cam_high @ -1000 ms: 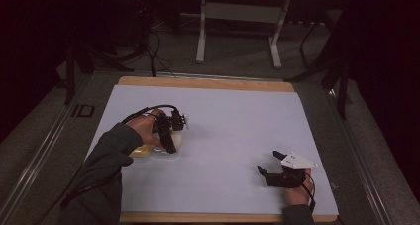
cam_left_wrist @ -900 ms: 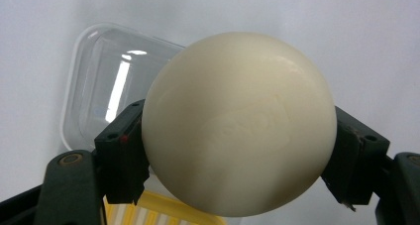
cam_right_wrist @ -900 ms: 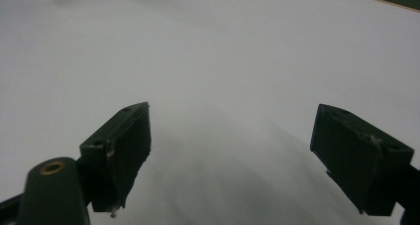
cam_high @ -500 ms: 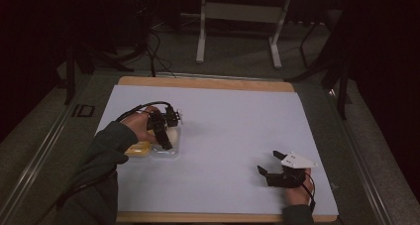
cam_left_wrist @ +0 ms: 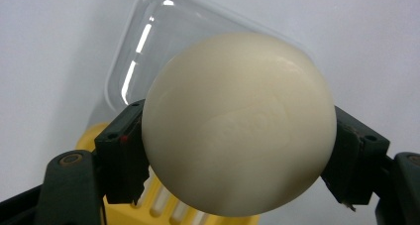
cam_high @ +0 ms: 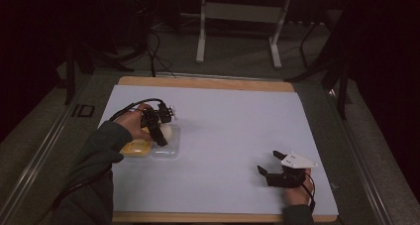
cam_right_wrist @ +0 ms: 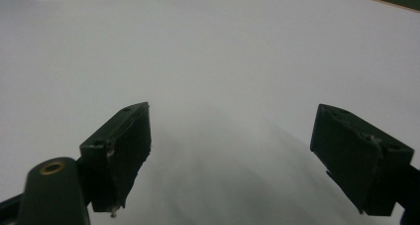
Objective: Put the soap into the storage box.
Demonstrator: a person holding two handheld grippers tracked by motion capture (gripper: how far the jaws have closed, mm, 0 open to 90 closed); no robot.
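A cream oval soap bar [cam_left_wrist: 237,123] sits clamped between my left gripper's [cam_left_wrist: 237,155] two black jaws. Under it lie a clear plastic lid [cam_left_wrist: 148,51] and a yellow ribbed soap dish [cam_left_wrist: 163,210]. In the high view the left gripper [cam_high: 159,131] holds the soap bar [cam_high: 166,131] over the clear lid [cam_high: 167,150], with the yellow dish [cam_high: 134,147] just to its left. My right gripper [cam_high: 270,168] rests near the table's front right, open, with only white surface between its jaws [cam_right_wrist: 242,155].
A white sheet [cam_high: 237,126] covers the wooden table [cam_high: 208,83]. Beyond the far edge stand a metal frame's legs [cam_high: 237,31] and cables on a dark floor.
The left gripper has shifted slightly toward the front and left, carrying the soap over the lid and dish. The right gripper has stayed put.
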